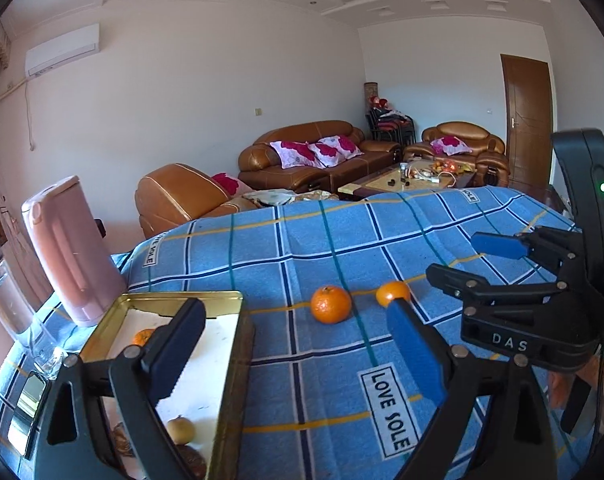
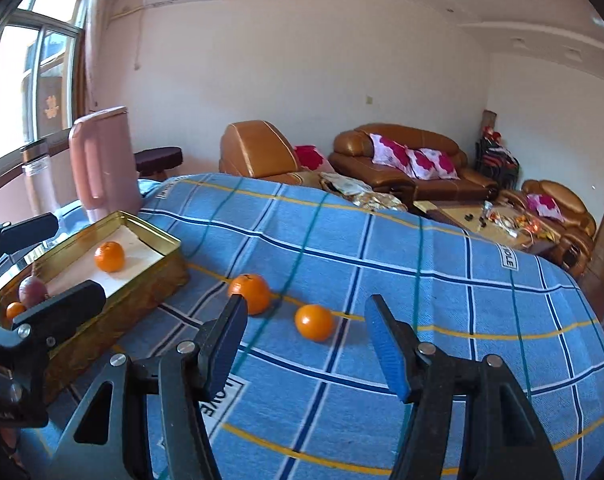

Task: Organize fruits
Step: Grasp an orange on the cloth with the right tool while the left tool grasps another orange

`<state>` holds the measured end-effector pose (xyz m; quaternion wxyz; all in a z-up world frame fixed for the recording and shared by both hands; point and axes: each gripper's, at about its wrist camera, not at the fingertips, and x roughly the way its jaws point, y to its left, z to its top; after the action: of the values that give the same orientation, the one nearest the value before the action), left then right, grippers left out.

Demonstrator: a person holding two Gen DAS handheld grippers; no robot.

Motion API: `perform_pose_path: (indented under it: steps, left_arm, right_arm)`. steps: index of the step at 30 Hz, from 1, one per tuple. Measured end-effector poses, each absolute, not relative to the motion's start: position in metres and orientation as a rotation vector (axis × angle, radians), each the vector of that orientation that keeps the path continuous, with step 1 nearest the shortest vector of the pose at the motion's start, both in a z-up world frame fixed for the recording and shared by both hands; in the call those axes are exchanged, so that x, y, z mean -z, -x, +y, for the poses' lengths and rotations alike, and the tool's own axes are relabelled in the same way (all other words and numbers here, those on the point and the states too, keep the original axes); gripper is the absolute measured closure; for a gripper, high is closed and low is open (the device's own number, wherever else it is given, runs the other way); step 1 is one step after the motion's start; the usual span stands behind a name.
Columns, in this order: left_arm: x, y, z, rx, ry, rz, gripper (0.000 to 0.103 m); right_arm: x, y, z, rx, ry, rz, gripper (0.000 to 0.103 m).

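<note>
1. Two oranges lie loose on the blue plaid tablecloth (image 1: 302,400): the nearer orange (image 1: 330,304) sits just right of the gold tin (image 1: 230,380), and the second orange (image 1: 393,293) rests a little further right, apart from the first.
2. In the right wrist view the same pair shows as one orange (image 2: 249,293) partly behind a gripper finger and another (image 2: 313,322) out in the open cloth.
3. A third orange (image 2: 109,256) lies inside the tin (image 2: 142,288), on its white lining, toward the far end.
4. At the tin's near end sit a dark purple fruit (image 2: 32,291) and a small orange fruit (image 2: 14,310); the left wrist view shows a pale yellowish fruit (image 1: 180,429) there too.
5. The left gripper (image 1: 298,340) hangs released, its jaws spread wide with nothing between them; one finger stands over the tin, the other over the cloth.
6. The right gripper (image 2: 305,344) is also released, jaws parted and empty, with the open-cloth orange seen between its fingers but untouched.
7. A pink kettle (image 1: 72,252) stands behind the tin, beside a clear lidded container (image 2: 36,176).
</note>
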<state>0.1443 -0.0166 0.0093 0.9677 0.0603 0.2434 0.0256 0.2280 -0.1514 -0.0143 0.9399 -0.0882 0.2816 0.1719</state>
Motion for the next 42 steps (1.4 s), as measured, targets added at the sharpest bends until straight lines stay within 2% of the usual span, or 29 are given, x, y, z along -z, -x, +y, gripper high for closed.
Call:
perform_pose_path:
  steps: [12,22,25,27,28,31,34,37,42]
  left_arm:
    - [0.036,-0.254,-0.017,-0.179,-0.097,0.648,0.009]
    - [0.045,-0.261,-0.007,-0.177,-0.061,0.614,0.008]
    - [0.051,-0.262,-0.008,-0.152,-0.054,0.628,0.008]
    - [0.055,-0.265,-0.008,-0.133,-0.050,0.650,0.008]
    - [0.056,-0.266,-0.006,-0.127,-0.037,0.657,0.008]
    - [0.060,-0.268,-0.002,-0.115,-0.029,0.668,0.012]
    - [0.062,-0.271,-0.005,-0.071,-0.024,0.686,0.027]
    - [0.064,-0.273,-0.015,-0.028,-0.054,0.697,0.036]
    - [0.073,-0.285,-0.029,0.033,-0.088,0.775,0.036]
  right_arm:
    - [0.047,-0.292,-0.173,-0.311,-0.005,0.727,0.040]
    - [0.077,-0.309,-0.149,-0.408,0.025,0.807,0.047]
    - [0.080,-0.310,-0.144,-0.438,0.041,0.826,0.051]
    - [0.084,-0.311,-0.142,-0.456,0.048,0.853,0.064]
    - [0.083,-0.310,-0.143,-0.457,0.054,0.850,0.064]
    - [0.081,-0.305,-0.151,-0.431,0.058,0.833,0.064]
    - [0.079,-0.301,-0.167,-0.384,0.047,0.815,0.064]
    - [0.077,-0.301,-0.179,-0.371,0.007,0.807,0.064]
    - [0.074,-0.298,-0.170,-0.362,0.049,0.786,0.064]
